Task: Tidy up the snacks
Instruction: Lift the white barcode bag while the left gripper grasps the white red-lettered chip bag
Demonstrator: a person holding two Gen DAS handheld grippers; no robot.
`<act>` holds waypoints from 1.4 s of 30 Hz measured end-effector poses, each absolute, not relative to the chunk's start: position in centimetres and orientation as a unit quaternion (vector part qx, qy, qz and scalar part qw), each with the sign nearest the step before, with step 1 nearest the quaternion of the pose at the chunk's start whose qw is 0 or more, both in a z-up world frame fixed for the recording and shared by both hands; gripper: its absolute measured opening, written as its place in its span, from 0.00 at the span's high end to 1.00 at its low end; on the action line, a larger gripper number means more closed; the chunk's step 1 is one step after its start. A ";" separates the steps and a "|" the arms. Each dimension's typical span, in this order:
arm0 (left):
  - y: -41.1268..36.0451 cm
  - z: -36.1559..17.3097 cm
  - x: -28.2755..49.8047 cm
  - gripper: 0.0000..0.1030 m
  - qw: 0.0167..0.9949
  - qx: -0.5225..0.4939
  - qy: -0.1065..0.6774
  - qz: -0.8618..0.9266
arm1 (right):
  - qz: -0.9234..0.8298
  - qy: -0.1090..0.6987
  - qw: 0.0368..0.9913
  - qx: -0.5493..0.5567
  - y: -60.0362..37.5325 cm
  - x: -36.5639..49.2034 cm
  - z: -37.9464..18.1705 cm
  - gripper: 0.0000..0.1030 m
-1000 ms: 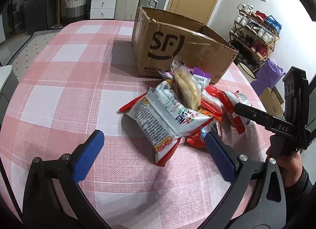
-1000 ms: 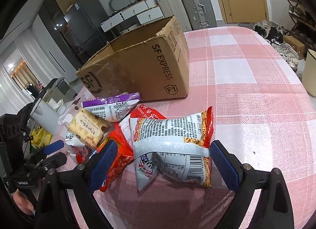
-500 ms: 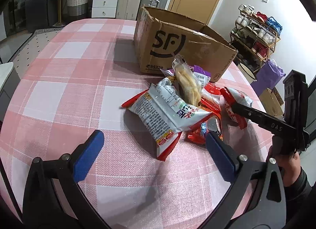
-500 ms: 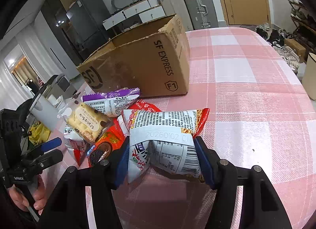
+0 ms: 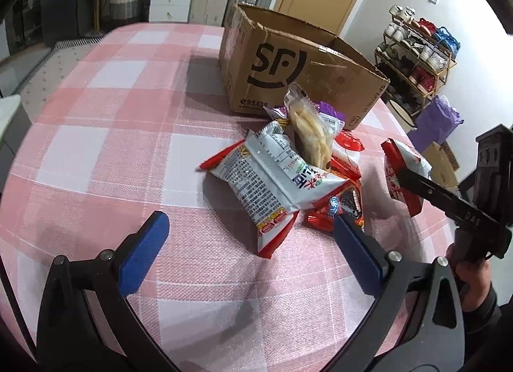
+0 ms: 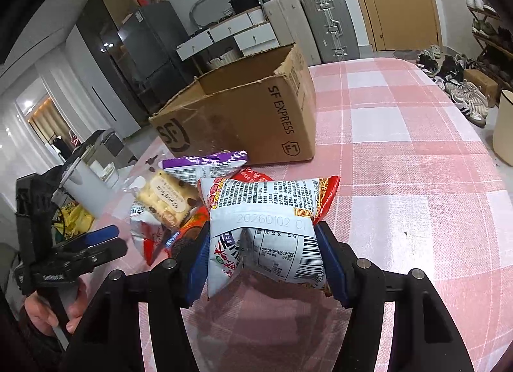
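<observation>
Right wrist view: right gripper point(image 6: 261, 259) jaws clamp a noodle packet point(image 6: 267, 227) beside the open box point(image 6: 243, 115), interior hidden; left gripper point(image 5: 247, 250) jaws gape empty over the table point(image 5: 112, 154).

right gripper point(image 6: 261, 263) jaws closed onto noodle packet point(image 6: 269, 231) (sides pinched in), packet lifted slightly

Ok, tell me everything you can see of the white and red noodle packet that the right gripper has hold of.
The white and red noodle packet is a glossy, puffy plastic pillow bag with red crimped ends, dense black print, a stamped date code and a barcode on the face shown. The right gripper pinches it from both sides between blue pads, creasing its lower half. In the left wrist view it appears apart from the other snacks, beside the pile.
</observation>
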State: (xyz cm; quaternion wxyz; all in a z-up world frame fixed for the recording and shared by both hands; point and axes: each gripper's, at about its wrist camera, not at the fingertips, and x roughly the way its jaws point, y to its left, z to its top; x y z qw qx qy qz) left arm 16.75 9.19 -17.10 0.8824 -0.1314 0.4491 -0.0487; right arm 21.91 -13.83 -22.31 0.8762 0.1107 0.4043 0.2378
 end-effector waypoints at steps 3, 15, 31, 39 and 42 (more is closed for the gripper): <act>9.7 -17.5 17.3 0.01 0.876 -0.149 0.455 -0.052 | 0.237 0.404 0.876 0.110 -13.9 21.7 -22.3 0.39; 8.9 -16.9 19.8 0.01 0.880 -0.105 0.452 -0.101 | 0.238 0.406 0.874 0.119 -14.3 21.7 -22.6 0.39; 7.7 -18.4 23.8 0.01 0.861 -0.067 0.483 -0.144 | 0.229 0.419 0.870 0.125 -14.5 22.3 -23.7 0.39; 8.4 -18.1 23.1 0.11 0.870 -0.088 0.462 -0.147 | 0.229 0.422 0.868 0.126 -14.6 22.3 -23.9 0.39; 9.0 -18.0 22.4 0.29 0.873 -0.093 0.458 -0.140 | 0.228 0.421 0.869 0.126 -14.5 22.2 -23.8 0.39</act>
